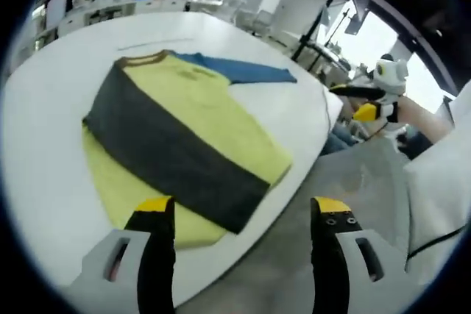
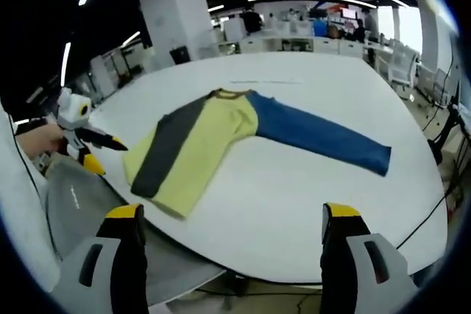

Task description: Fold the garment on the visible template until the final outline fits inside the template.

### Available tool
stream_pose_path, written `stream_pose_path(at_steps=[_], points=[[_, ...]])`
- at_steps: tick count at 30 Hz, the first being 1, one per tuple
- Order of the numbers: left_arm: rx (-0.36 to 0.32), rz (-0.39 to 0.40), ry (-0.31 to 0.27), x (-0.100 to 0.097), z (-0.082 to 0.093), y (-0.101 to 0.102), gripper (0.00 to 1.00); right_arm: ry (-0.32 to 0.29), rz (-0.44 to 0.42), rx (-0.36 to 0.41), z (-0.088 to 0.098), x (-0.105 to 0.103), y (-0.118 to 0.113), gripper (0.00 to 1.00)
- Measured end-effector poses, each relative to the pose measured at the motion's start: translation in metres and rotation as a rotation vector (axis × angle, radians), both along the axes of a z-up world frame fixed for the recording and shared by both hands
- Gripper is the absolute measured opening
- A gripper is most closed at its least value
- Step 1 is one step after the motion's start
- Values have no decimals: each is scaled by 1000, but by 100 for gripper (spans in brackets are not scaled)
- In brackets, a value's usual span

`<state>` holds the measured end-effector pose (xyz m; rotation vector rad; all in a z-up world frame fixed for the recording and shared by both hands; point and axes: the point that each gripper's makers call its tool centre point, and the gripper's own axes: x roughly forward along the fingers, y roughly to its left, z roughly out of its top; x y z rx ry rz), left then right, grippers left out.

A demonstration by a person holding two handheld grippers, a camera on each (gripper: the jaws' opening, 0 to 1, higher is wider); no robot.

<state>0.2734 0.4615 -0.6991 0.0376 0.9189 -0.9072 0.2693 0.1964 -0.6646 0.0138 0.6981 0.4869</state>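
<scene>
White table (image 2: 309, 204): shirt (image 2: 199, 145) flat, blue sleeve (image 2: 324, 137) out sideways.

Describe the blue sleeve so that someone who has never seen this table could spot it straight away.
Start at the big white table and find the yellow shirt lying flat on it. One sleeve, dark grey, is folded across the body. The blue sleeve stretches straight out from the shoulder over bare tabletop, the only blue part and the only part not yet folded in.

left gripper (image 1: 243, 215): jaws wide apart, nothing held | right gripper (image 2: 229, 218): jaws wide apart, nothing held | both raised, touching nothing
</scene>
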Motion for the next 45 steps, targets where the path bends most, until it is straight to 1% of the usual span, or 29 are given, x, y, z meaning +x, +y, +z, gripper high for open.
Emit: stream_pose_path(at_steps=[7,13,19,22,25,29,34,39,42,45], points=[[21,-47,-4,1,-12,-15,62,12,-14,6,-4,-3,-1,100],[19,-84,-13,-2,-18,-30,55,20,-12,-8,-7,-4,-2,100],[26,-111,-16,-3,-27,-43,47,22,-15,-7,-8,-4,-2,100],[44,-130,-25,-4,-33,-48,43,25,-17,-9,-9,-4,-3,100],[71,-157,-48,-7,-39,-54,39,25,-22,-4,-9,-3,-5,100],[80,-167,-62,-7,-43,-59,34,25,-23,-3,-8,-2,-5,100],[85,-189,-83,-9,-43,-65,27,28,-30,-2,-9,-1,-7,100],[102,-204,-91,-10,-47,-68,24,29,-32,0,-9,0,-7,100],[109,-219,-109,-11,-47,-71,23,30,-39,2,-9,0,-8,100],[115,-231,-114,-12,-49,-75,18,30,-44,4,-9,0,-9,100]])
